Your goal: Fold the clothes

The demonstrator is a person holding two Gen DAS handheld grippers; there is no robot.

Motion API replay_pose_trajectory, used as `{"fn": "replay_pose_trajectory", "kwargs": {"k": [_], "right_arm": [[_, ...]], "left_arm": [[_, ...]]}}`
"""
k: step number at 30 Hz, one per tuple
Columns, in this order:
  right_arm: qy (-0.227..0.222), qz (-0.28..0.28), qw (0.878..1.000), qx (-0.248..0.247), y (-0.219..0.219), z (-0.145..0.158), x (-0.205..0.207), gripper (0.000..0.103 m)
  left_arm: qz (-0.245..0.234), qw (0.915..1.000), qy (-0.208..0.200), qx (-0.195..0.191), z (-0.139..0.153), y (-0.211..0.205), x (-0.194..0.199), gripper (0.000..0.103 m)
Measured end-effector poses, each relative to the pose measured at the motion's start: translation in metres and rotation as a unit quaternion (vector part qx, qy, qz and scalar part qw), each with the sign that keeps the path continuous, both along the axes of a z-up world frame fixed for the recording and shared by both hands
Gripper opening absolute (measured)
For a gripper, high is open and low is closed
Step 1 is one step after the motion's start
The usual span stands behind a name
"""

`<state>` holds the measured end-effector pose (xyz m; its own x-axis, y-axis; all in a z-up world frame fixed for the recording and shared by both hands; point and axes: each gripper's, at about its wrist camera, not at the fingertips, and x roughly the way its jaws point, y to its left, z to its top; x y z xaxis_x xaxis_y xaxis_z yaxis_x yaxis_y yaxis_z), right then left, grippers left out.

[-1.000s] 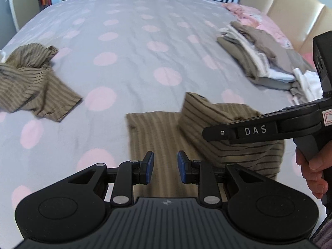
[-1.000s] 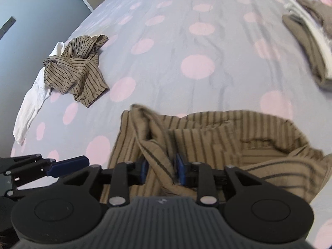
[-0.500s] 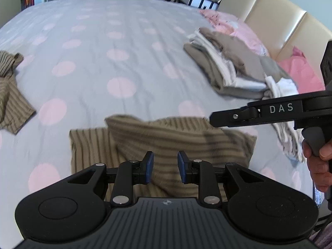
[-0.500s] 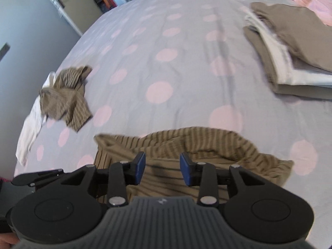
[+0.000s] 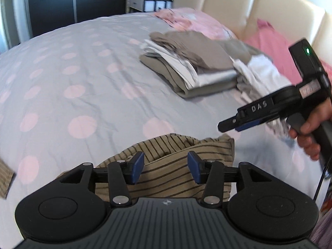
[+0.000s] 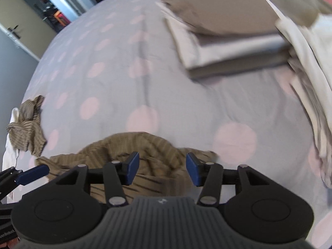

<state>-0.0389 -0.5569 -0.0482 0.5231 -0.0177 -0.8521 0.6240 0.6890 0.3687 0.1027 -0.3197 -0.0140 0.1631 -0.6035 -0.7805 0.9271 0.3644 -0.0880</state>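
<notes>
Left gripper point(image 5: 165, 167) jaws opening, pads apart with nothing pinched; striped shirt point(image 5: 172, 166) lies bunched on the bed point(image 5: 83, 78) right below and behind the pads, visible through the gap but not clamped. Right gripper point(image 6: 159, 169) jaws opening too, pads spread, released; the same shirt point(image 6: 145, 151) sits crumpled just under and ahead of its fingertips, cloth not pressed by either pad as far as the blur allows. In the left wrist view the right gripper point(image 5: 230, 124) shows up ahead and to the right of the left one, held by a hand point(image 5: 311, 132) on its grip, tips pointing left over the cover, apart from the shirt. In the right wrist view a blue-tipped finger of the left gripper point(image 6: 31, 175) pokes in at lower left, beside the shirt's left edge. Folded pile point(image 5: 193, 66) of tan and white clothes lies well ahead and right of the left gripper; in the right wrist view the pile point(image 6: 224, 31) is far ahead, upper right, blurred. A second striped garment point(image 6: 27, 128) lies crumpled well to the left of the right gripper, on top of something white point(image 6: 10, 155). Pink pillow point(image 5: 197, 22) and cream headboard point(image 5: 249, 4) beyond the pile.
</notes>
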Motion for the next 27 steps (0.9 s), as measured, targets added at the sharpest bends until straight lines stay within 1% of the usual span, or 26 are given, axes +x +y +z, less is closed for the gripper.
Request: {"fn": "replay_pose_trajectory", "kwargs": {"k": [4,7,11,12,14,15,16,17,18,19,21,27], "right_arm": [[0.011,-0.021,0.999,0.021,-0.018,-0.016,-0.012,0.054],[0.015,-0.043,0.998,0.051,-0.031,-0.031,-0.017,0.054],[0.009,-0.072,0.993,0.094,-0.046,-0.052,-0.020,0.054],[0.009,-0.076,0.991,0.106,-0.048,-0.058,-0.019,0.054],[0.010,-0.083,0.988,0.130,-0.052,-0.070,-0.017,0.054],[0.011,-0.083,0.987,0.139,-0.053,-0.073,-0.015,0.051],[0.011,-0.082,0.986,0.148,-0.053,-0.076,-0.013,0.039],[0.007,-0.076,0.986,0.151,-0.053,-0.076,-0.011,0.031],[0.001,-0.067,0.987,0.149,-0.052,-0.072,-0.008,0.017],[-0.005,-0.058,0.988,0.145,-0.051,-0.068,-0.005,0.012],[-0.021,-0.040,0.989,0.139,-0.048,-0.056,0.000,0.007],[-0.071,0.009,0.989,0.127,-0.027,-0.015,0.014,0.006]], "left_arm": [[-0.029,0.9995,-0.002,0.016,-0.014,-0.017,-0.007,0.048],[-0.046,0.9985,-0.006,0.031,-0.025,-0.028,-0.011,0.048],[-0.069,0.9966,-0.006,0.046,-0.036,-0.037,-0.015,0.048],[-0.075,0.9959,-0.004,0.050,-0.038,-0.038,-0.017,0.047],[-0.089,0.9944,-0.001,0.058,-0.040,-0.037,-0.019,0.036],[-0.094,0.9937,-0.001,0.062,-0.040,-0.036,-0.020,0.025],[-0.098,0.9931,-0.002,0.065,-0.040,-0.035,-0.020,0.018],[-0.101,0.9925,-0.003,0.069,-0.039,-0.034,-0.021,0.016],[-0.104,0.9919,-0.003,0.072,-0.038,-0.032,-0.022,0.008],[-0.107,0.9915,-0.003,0.074,-0.035,-0.029,-0.022,0.004],[-0.111,0.9908,-0.003,0.077,-0.029,-0.023,-0.024,0.002],[-0.114,0.9903,-0.001,0.080,-0.006,0.009,-0.030,0.000]]}}
